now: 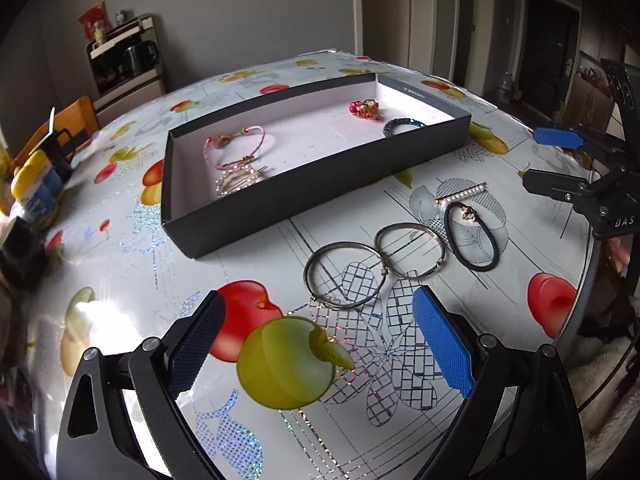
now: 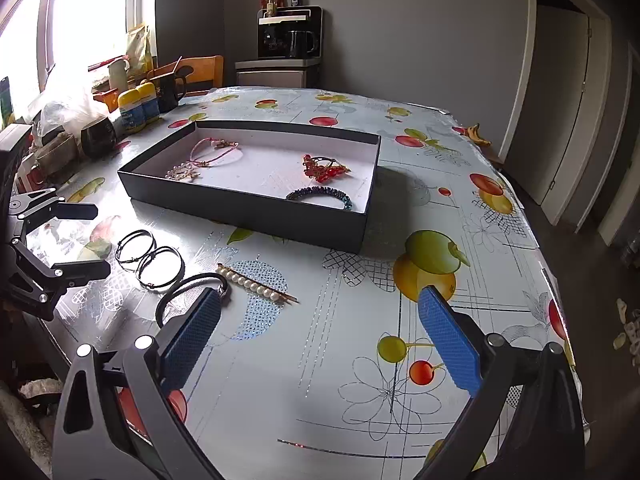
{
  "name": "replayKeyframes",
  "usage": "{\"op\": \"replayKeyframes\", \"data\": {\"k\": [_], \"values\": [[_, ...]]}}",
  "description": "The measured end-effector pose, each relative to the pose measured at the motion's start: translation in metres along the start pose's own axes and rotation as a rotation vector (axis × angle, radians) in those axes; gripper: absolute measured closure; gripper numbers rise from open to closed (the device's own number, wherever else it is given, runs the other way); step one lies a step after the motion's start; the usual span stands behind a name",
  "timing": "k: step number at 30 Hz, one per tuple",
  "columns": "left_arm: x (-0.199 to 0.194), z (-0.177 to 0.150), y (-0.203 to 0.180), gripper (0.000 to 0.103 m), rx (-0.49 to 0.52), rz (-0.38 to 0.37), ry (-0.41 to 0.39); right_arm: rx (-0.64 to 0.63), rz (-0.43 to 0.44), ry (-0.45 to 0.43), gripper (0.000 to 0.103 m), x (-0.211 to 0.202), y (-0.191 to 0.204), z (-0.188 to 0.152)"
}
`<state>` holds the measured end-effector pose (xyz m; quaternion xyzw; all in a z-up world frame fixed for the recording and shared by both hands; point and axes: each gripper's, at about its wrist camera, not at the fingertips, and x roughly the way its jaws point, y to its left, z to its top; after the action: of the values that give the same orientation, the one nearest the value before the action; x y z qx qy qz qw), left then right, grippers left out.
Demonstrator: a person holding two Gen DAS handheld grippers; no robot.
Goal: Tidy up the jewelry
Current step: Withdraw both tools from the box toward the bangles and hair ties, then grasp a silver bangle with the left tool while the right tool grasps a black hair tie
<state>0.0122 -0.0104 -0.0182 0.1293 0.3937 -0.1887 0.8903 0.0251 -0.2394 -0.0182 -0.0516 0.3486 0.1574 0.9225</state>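
Note:
A black box with a white floor (image 1: pixel 320 172) (image 2: pixel 248 208) sits mid-table. It holds a pink cord bracelet (image 1: pixel 236 148) (image 2: pixel 212 150), a pearl clip (image 1: pixel 240 180) (image 2: pixel 182 172), a red bead ornament (image 1: pixel 366 108) (image 2: pixel 324 168) and a dark blue bead bracelet (image 1: pixel 400 125) (image 2: pixel 320 194). On the table lie two silver bangles (image 1: pixel 344 276) (image 1: pixel 412 250) (image 2: pixel 154 258), a black hair tie (image 1: pixel 474 238) (image 2: pixel 188 290) and a pearl hair pin (image 1: pixel 460 196) (image 2: pixel 256 283). My left gripper (image 1: pixel 320 344) is open, just short of the bangles. My right gripper (image 2: pixel 320 340) is open and empty, right of the hair tie.
The table has a fruit-print cloth (image 2: pixel 360 360). Yellow-lidded bottles (image 2: pixel 138 106), a black mug (image 2: pixel 170 88), a dark cup (image 2: pixel 98 132) and bags crowd the far left edge. A wooden chair (image 2: pixel 204 70) and a coffee machine cabinet (image 2: pixel 288 40) stand behind.

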Motion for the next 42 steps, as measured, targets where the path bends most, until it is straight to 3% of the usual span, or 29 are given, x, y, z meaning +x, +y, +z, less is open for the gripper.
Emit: {"op": "replayKeyframes", "data": {"k": [13,22,26,31,37,40,42], "values": [[0.017,0.006,-0.006,0.012,0.044,0.023,0.018,-0.020,0.011,0.037,0.009,0.013,0.003,-0.006],[0.026,0.014,-0.003,0.035,0.025,-0.042,0.017,-0.021,0.022,0.040,0.009,0.014,0.003,-0.005],[0.025,0.013,-0.001,0.050,0.017,-0.067,0.014,-0.019,0.027,0.041,0.010,0.014,0.003,-0.004],[0.020,0.010,0.003,0.050,0.007,-0.057,0.007,-0.023,0.055,0.045,0.013,0.014,0.008,-0.002],[0.011,0.007,0.009,0.050,0.001,-0.041,-0.004,-0.076,0.154,0.054,0.013,0.012,0.033,-0.003],[0.009,0.006,0.010,0.050,-0.003,-0.042,-0.008,-0.100,0.159,0.064,0.024,0.014,0.044,-0.003],[0.008,0.006,0.010,0.050,-0.002,-0.043,-0.008,-0.093,0.166,0.073,0.039,0.017,0.045,-0.002]]}}
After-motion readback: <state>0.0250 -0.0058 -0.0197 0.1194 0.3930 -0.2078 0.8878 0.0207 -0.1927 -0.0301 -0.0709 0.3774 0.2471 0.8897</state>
